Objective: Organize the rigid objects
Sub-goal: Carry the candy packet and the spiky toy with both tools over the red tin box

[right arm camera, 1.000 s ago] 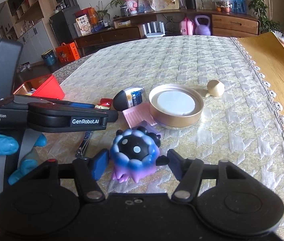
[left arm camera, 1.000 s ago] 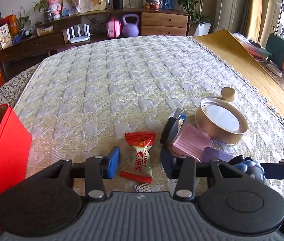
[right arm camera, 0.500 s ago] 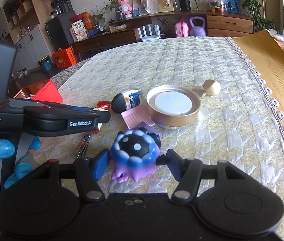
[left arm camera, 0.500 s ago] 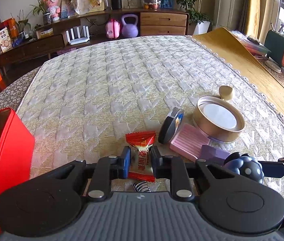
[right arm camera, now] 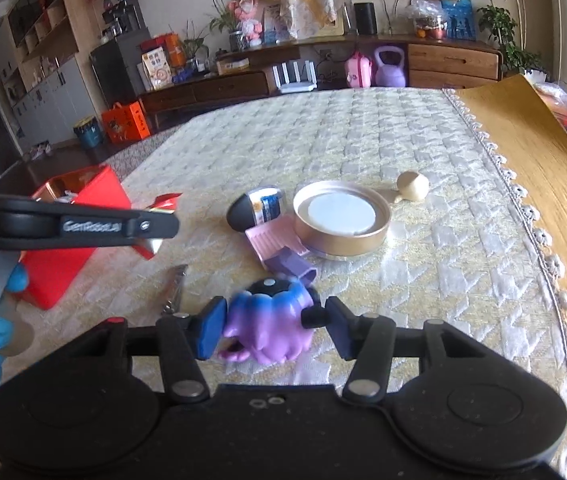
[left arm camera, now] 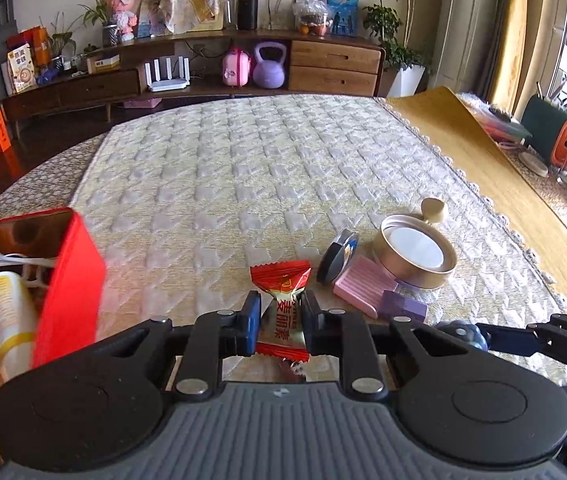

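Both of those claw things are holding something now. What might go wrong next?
The left gripper pinches only the crinkly red candy wrapper, which might slide out on the way to the red tin. The right gripper clamps a rounded purple toy that may twist loose. The two grippers sit close together and may bump.

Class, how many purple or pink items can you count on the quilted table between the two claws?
3: a pink ridged case against the gold tin, a small purple block at its near end, and the purple toy in the right claw. Others may be hidden.
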{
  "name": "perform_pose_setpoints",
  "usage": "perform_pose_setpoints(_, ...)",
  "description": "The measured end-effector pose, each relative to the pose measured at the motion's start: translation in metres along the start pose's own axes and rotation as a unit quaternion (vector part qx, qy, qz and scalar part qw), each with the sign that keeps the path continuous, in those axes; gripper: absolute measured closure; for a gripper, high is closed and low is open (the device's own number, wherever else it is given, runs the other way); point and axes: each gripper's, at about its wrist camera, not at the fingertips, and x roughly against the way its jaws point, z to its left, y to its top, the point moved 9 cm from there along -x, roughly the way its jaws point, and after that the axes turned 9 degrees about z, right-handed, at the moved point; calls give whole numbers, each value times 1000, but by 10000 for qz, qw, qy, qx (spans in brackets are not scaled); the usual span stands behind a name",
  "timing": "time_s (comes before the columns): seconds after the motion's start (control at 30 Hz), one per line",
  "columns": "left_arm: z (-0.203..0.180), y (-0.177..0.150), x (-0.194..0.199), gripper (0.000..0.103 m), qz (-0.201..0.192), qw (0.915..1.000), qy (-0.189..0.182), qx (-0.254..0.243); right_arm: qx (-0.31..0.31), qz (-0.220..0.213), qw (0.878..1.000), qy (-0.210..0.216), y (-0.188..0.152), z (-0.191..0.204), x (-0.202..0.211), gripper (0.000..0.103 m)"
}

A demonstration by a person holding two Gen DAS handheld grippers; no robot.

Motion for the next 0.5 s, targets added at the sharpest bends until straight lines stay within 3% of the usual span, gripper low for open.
perform_pose_setpoints(0.07, 5, -2, 9, 82, 10, 10000, -12, 79, 23, -76, 10000, 15, 1, 4, 8, 55)
perform_pose_setpoints(0.1, 8, -3, 14, 82, 8, 9999, -16, 121, 36, -131, 9999, 71, 2, 6, 12, 66)
perform_pose_setpoints(0.17, 14, -5, 23, 82, 8, 9998, -25, 216, 44, -143, 9997, 174, 4, 13, 19, 69)
perform_pose_setpoints(0.2, 17, -6, 27, 82, 3, 9996, -30, 266, 159, -126, 9998, 84, 3, 15, 21, 80)
perform_pose_setpoints(0.33, 30, -11, 44, 82, -58, 9993, 23, 363, 507, -61, 9987, 14, -4, 23, 23, 79)
perform_pose_setpoints(0.4, 35, -14, 50, 82, -91, 9991, 39, 415, 649, -15, 9978, -107, -7, 23, 22, 61)
perform_pose_setpoints(0.5, 41, -20, 57, 82, -112, 9987, 47, 486, 606, 132, 9978, -224, -16, 17, 16, 41)
